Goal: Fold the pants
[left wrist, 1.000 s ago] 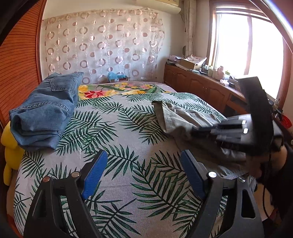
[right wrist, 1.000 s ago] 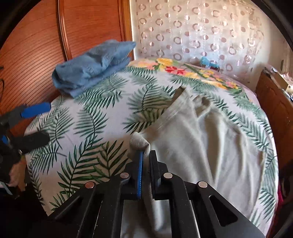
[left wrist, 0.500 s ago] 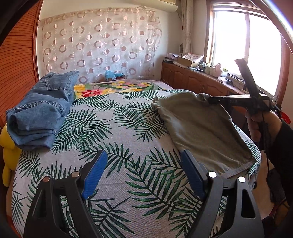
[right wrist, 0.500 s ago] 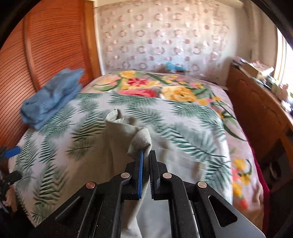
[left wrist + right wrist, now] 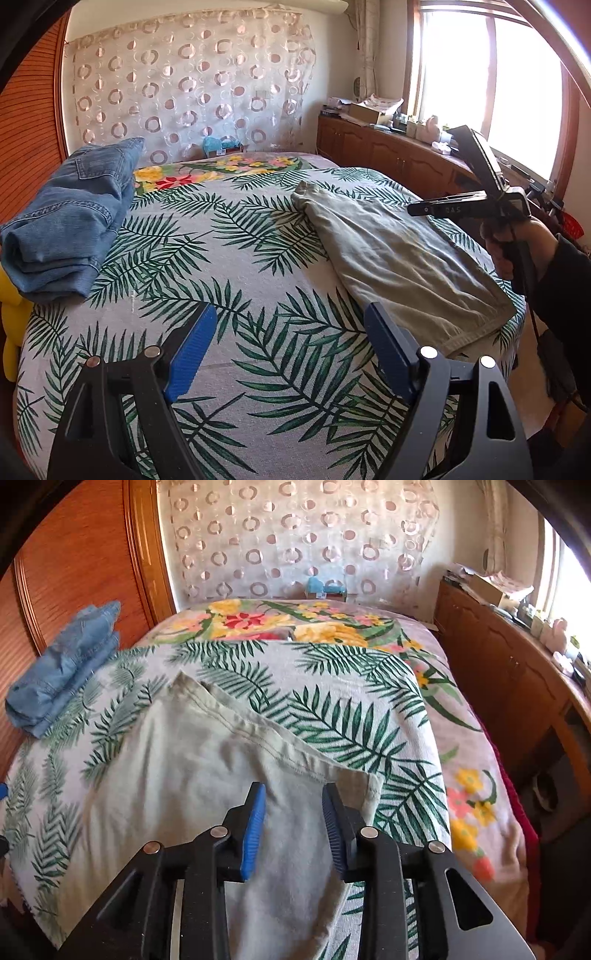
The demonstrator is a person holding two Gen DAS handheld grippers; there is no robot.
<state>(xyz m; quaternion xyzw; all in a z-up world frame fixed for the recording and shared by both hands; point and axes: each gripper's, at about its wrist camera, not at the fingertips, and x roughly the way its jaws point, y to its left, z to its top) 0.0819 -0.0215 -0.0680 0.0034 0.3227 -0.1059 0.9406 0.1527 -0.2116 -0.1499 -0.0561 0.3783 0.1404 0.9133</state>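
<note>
The grey-green pants [image 5: 399, 254] lie folded lengthwise and flat on the right side of the bed; in the right wrist view they [image 5: 199, 775] spread below my fingers. My right gripper [image 5: 293, 827] is open and empty just above the pants' near right corner; it also shows in the left wrist view [image 5: 458, 210], held by a hand over the pants' right edge. My left gripper [image 5: 288, 354] is open and empty above the leaf-print bedspread [image 5: 221, 236], left of the pants' hem.
A pile of folded blue jeans [image 5: 70, 218] sits at the bed's left by the wooden headboard [image 5: 74, 576]. A yellow toy [image 5: 11, 325] lies beside it. A wooden cabinet [image 5: 517, 686] with clutter runs along the right under the window.
My right gripper carried a pants corner across to the right, laid it down and opened. The pants now lie flat. The left gripper stayed open and barely moved.
</note>
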